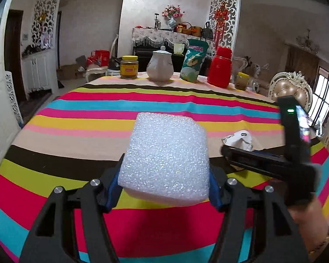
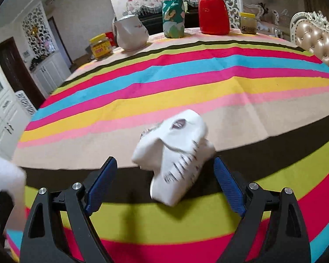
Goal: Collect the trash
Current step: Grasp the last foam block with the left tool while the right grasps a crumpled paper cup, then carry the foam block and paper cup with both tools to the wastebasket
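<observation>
1. While lifted above the striped tablecloth (image 1: 81, 118), left gripper (image 1: 164, 188) clamped on foam block (image 1: 166, 155).
2. Right gripper (image 2: 164, 186) spread apart around crumpled white wrapper (image 2: 175, 153), pads not pressing it; wrapper lying on the cloth.

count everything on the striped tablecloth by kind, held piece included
yellow-lidded glass jars: 2
white ceramic teapot: 1
green snack bag: 1
red plastic flask: 1
white foam block in left tool: 1
crumpled white paper wrapper: 1
total: 7
</observation>
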